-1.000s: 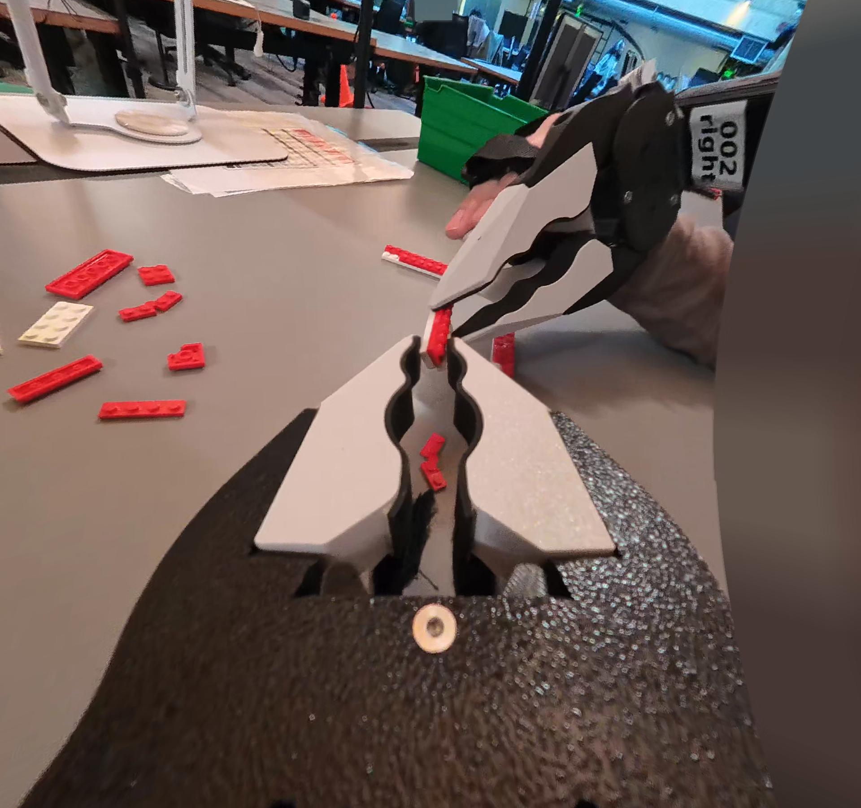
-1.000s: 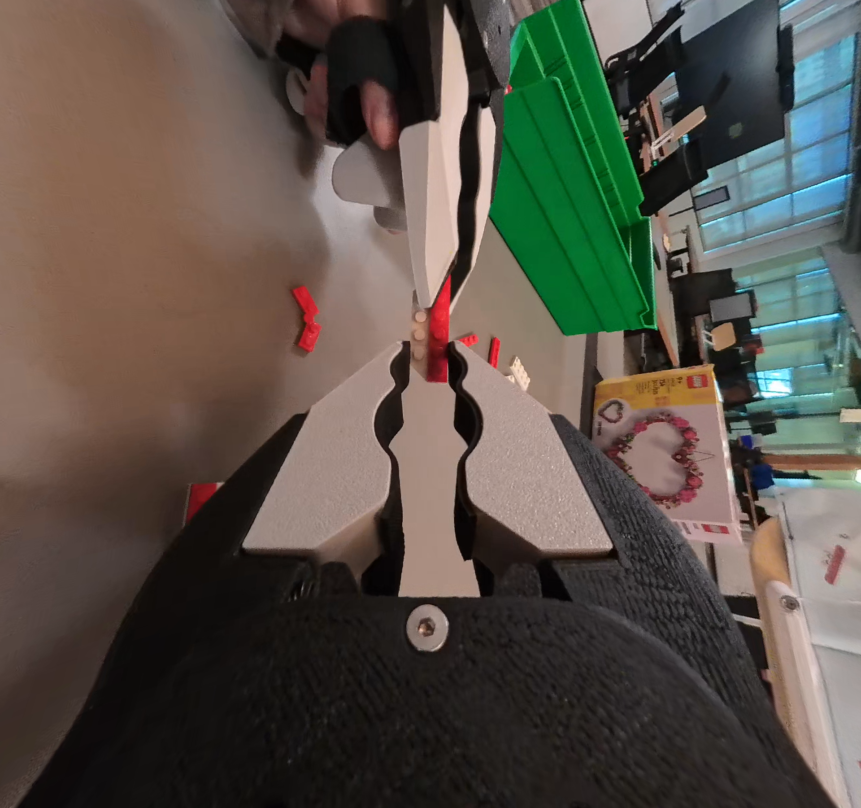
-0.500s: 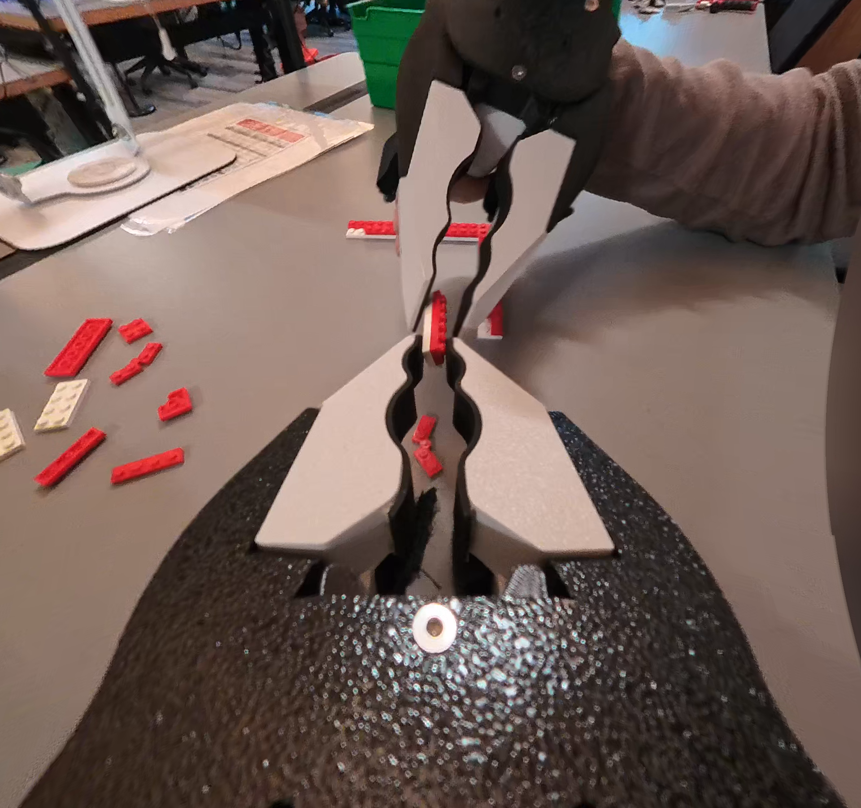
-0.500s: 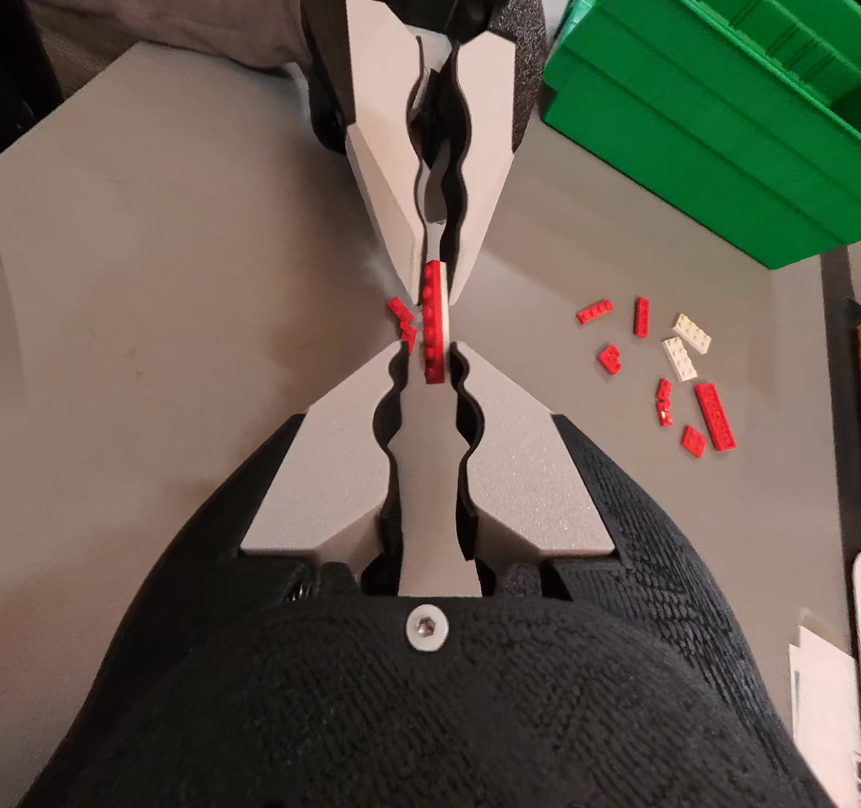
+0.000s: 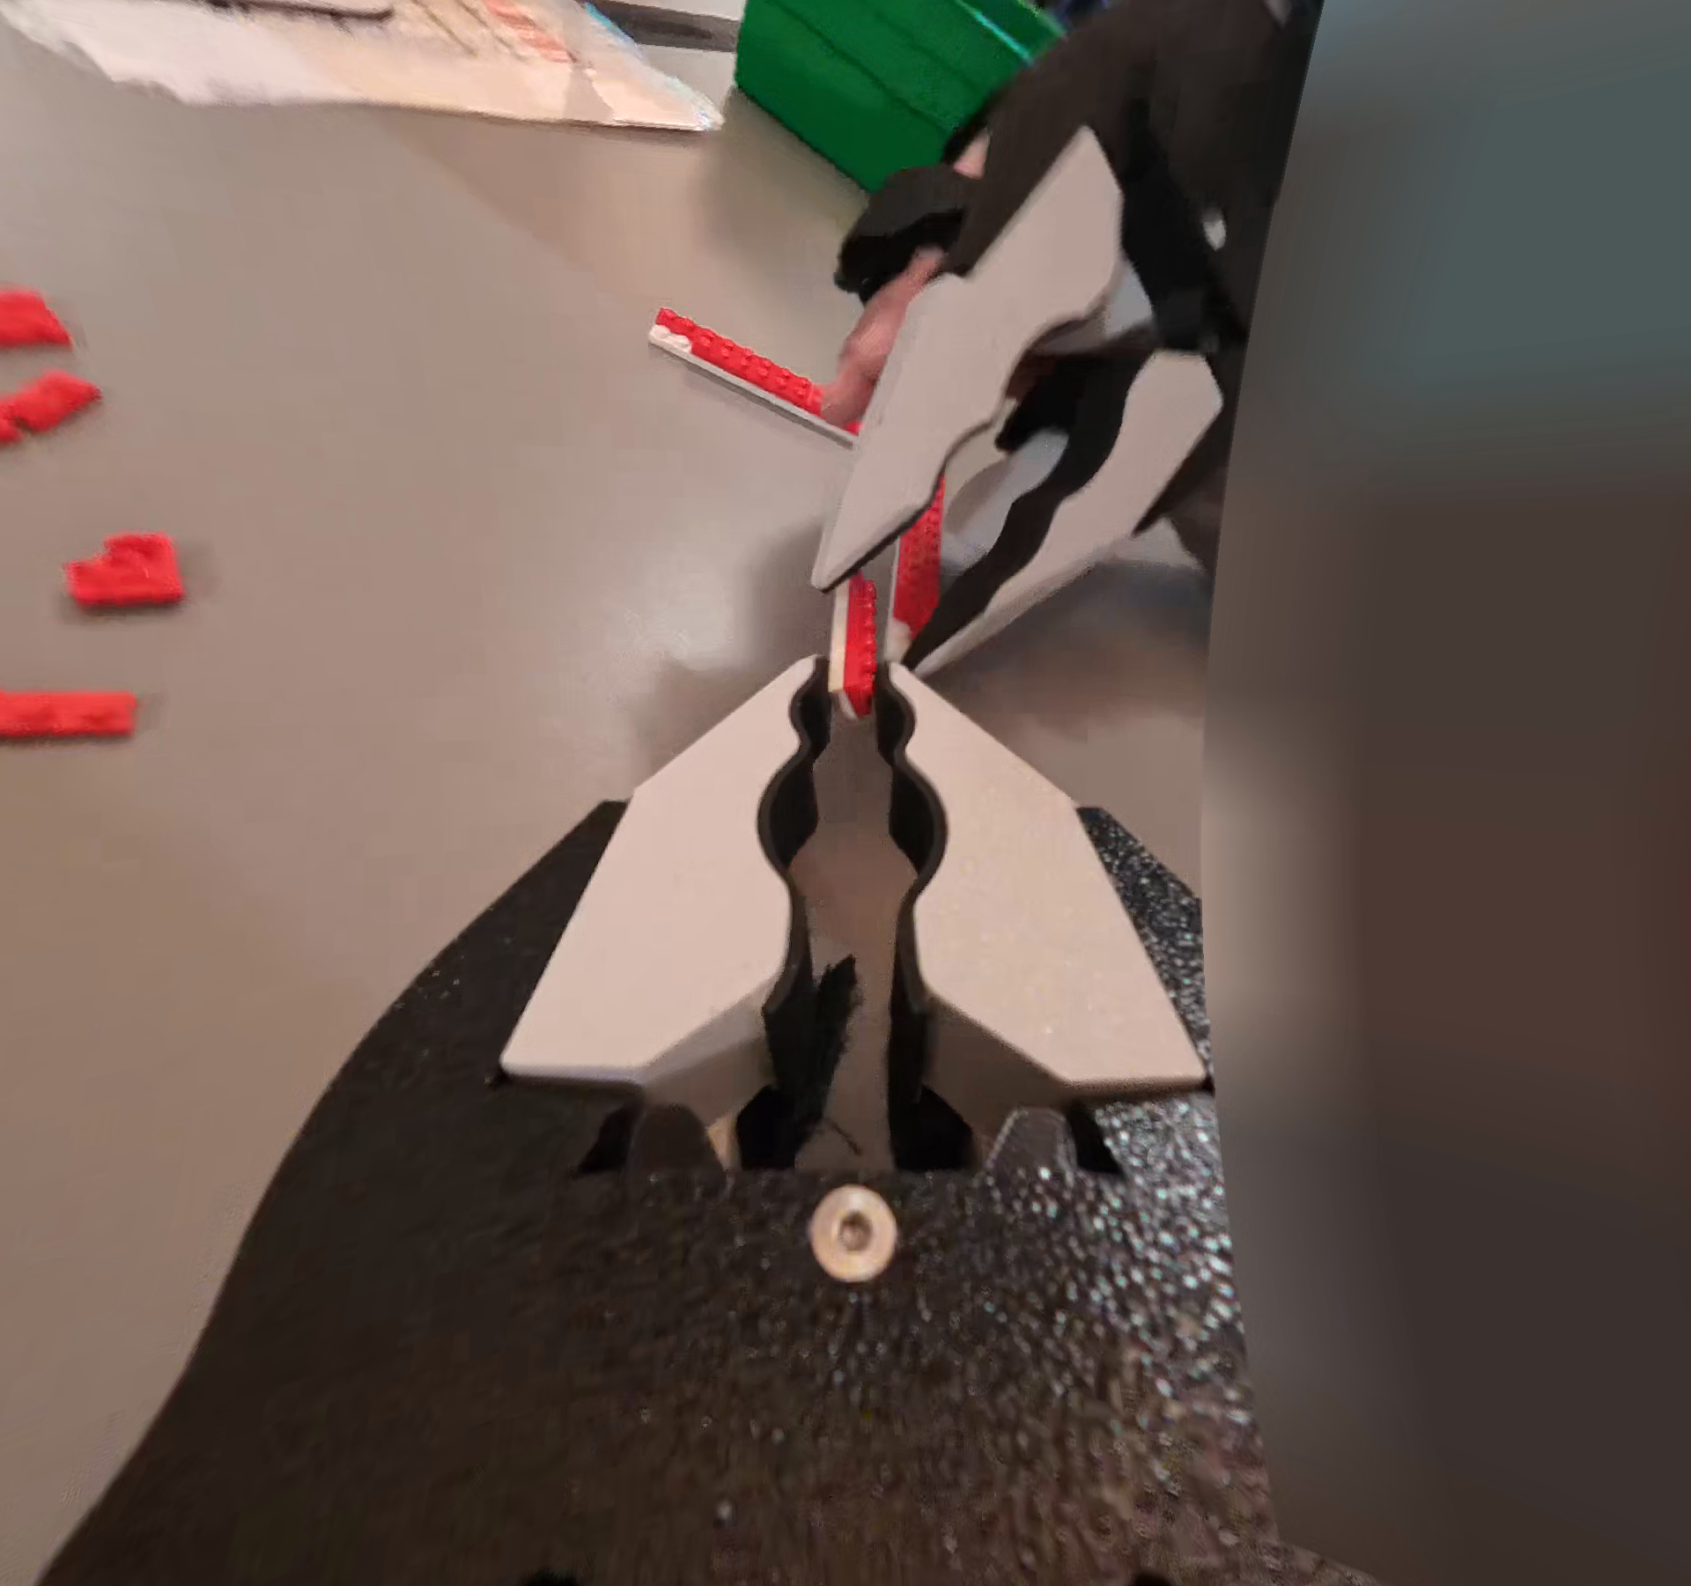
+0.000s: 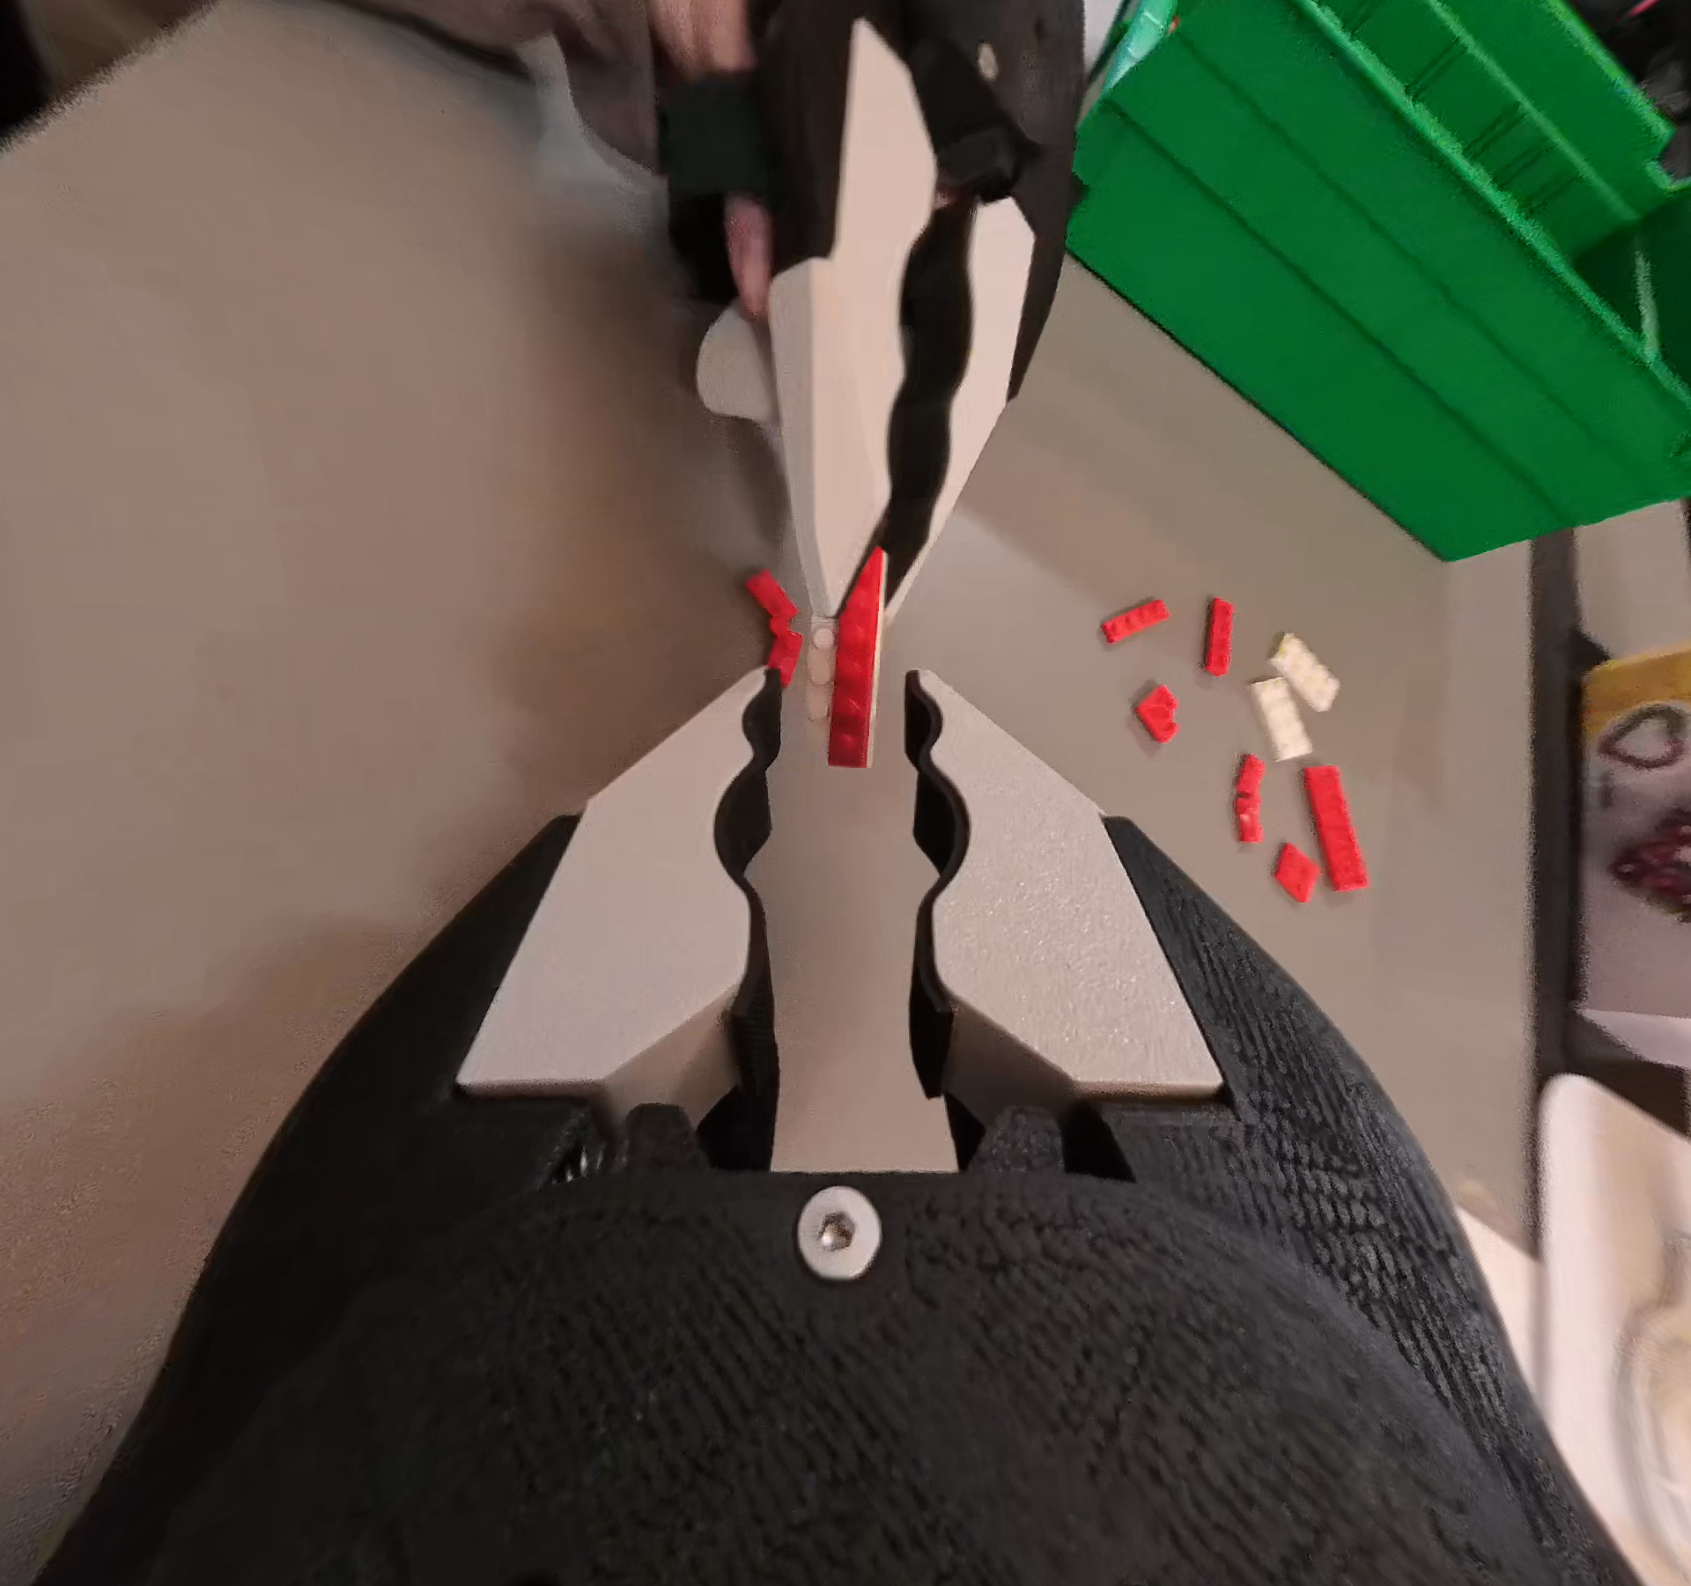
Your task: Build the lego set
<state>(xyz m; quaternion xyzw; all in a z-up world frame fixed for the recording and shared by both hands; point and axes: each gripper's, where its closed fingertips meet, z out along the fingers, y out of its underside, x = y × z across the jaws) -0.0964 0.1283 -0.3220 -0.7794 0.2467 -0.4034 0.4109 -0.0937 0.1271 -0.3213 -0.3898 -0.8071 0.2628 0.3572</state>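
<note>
Red-and-white plate strip held by the left tongs, the right tongs parted around its free end.

The left gripper (image 5: 849,673) was clamped narrow on one end of the red-and-white strip (image 6: 853,691); the strip's long axis ran straight out from those tips toward the right gripper (image 6: 840,684), whose fingers stood apart on either side of the far end without touching it. The right tongs therefore lay nearest the free end and, by my reckoning, needed only to close or withdraw along that axis. Beyond them, on the grey table (image 5: 412,444), lay a longer red strip (image 5: 746,371), loose red plates (image 6: 1318,819) and white plates (image 6: 1286,696), near a green bin (image 6: 1373,261).
</note>
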